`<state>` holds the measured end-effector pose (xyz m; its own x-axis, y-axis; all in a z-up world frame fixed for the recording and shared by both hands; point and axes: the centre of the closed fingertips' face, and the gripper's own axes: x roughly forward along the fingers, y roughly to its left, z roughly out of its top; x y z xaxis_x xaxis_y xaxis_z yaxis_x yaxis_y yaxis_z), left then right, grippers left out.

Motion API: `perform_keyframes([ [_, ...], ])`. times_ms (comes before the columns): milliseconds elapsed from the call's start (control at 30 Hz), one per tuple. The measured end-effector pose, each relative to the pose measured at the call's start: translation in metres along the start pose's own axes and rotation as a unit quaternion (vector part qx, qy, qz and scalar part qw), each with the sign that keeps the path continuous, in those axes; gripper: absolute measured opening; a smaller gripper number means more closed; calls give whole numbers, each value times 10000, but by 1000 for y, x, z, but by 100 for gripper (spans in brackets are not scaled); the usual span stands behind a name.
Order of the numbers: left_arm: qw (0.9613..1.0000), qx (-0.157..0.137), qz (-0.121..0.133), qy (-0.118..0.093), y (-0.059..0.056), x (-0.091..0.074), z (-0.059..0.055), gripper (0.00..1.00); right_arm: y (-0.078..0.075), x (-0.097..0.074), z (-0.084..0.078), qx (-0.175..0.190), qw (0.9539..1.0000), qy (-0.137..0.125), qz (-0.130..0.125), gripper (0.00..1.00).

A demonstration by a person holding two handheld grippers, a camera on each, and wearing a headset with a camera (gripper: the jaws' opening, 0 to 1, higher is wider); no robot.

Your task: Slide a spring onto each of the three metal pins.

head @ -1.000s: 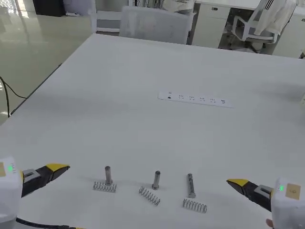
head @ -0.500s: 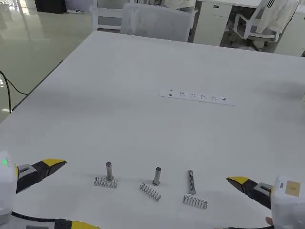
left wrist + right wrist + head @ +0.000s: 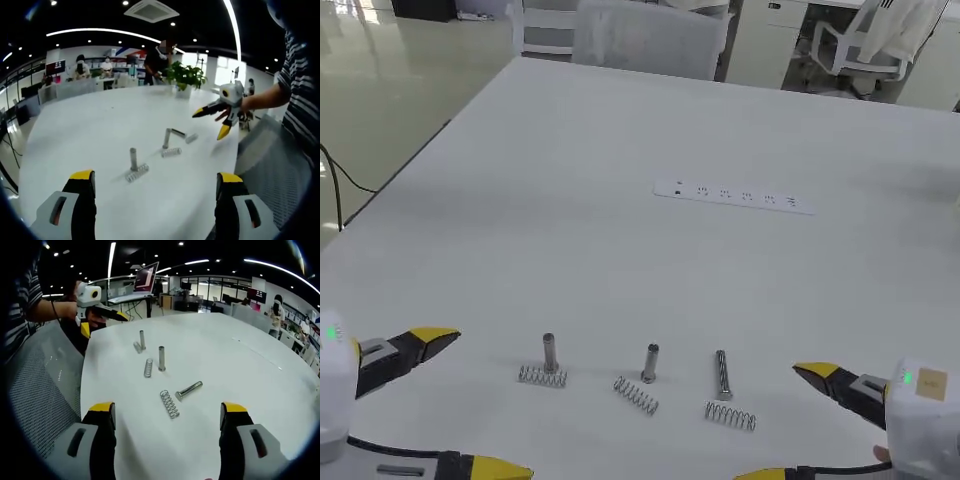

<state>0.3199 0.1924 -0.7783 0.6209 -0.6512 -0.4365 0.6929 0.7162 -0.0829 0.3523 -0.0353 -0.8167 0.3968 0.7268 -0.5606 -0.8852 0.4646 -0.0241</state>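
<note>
Three short metal pins stand in a row near the table's front edge. The left pin (image 3: 549, 352) and the middle pin (image 3: 651, 362) are upright. The right pin (image 3: 721, 374) lies on its side (image 3: 189, 389). A loose spring lies by each: left spring (image 3: 542, 376), middle spring (image 3: 636, 394), right spring (image 3: 730, 416). My left gripper (image 3: 494, 402) hovers left of the row, open and holding nothing (image 3: 155, 176). My right gripper (image 3: 765, 424) hovers at the right, open too, with the right spring (image 3: 169, 403) just ahead of its jaws.
A white power strip (image 3: 732, 198) lies flat in the middle of the white table (image 3: 620, 140). The table's left edge (image 3: 420, 150) drops to a glossy floor with a cable. Office chairs (image 3: 850, 45) stand beyond the far edge.
The head camera has tipped down a little, so the lower jaws of both grippers now show at the bottom edge. Pins and springs lie where they were.
</note>
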Motion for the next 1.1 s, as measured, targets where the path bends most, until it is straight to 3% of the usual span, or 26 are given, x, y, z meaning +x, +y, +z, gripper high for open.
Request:
perform_keyframes([
  [267,10000,7,-11,20,2,0,-1,98,2,3,0,156,9998,5,82,85],
  [533,10000,1,-19,60,3,1,-2,98,-5,13,23,369,9991,-201,112,80],
  [1100,10000,-1,4,91,3,0,-4,98,-18,26,33,339,9994,-17,50,67],
])
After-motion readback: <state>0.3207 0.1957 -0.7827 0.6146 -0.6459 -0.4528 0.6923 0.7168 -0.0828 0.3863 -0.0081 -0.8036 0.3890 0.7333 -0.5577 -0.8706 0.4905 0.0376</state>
